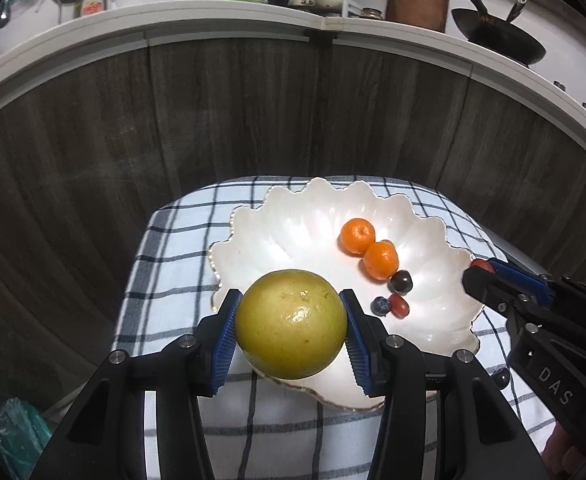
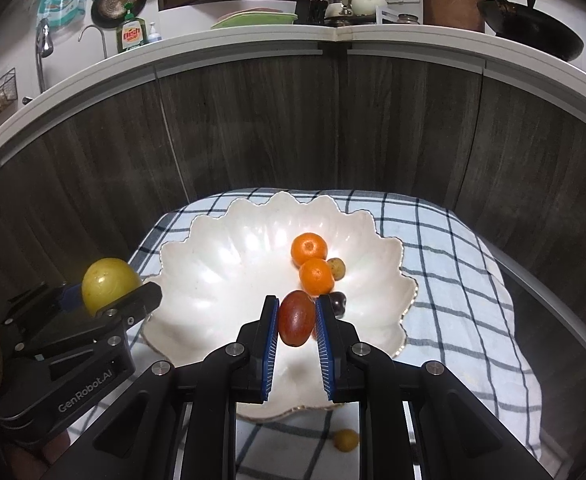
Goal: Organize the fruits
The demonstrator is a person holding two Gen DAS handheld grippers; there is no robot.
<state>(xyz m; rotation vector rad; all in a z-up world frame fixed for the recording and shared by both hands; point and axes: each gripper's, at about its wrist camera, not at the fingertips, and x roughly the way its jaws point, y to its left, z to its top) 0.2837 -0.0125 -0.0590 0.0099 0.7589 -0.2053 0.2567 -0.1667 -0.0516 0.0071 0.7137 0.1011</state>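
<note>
A white scalloped shell-shaped dish (image 1: 285, 236) (image 2: 221, 264) sits on a checked cloth (image 1: 173, 272) (image 2: 453, 264). In it lie two mandarins (image 1: 357, 235) (image 2: 309, 249), a dark cherry (image 1: 401, 282), a blueberry (image 1: 381, 305), a small red fruit (image 1: 399, 306) and a small yellowish fruit (image 2: 337, 268). My left gripper (image 1: 291, 320) is shut on a large yellow-green round fruit (image 1: 291, 324) (image 2: 109, 284) over the dish's near left rim. My right gripper (image 2: 297, 320) is shut on a red oval fruit (image 2: 296, 318) above the dish's front; it also shows in the left wrist view (image 1: 481, 268).
A small yellow fruit (image 2: 346, 439) lies on the cloth in front of the dish, and a dark small fruit (image 1: 501, 376) lies at the right. Dark wood-grain cabinet fronts (image 1: 253, 112) rise behind, topped by a white counter with a wok (image 1: 497, 36), dish soap (image 2: 133, 32) and crockery.
</note>
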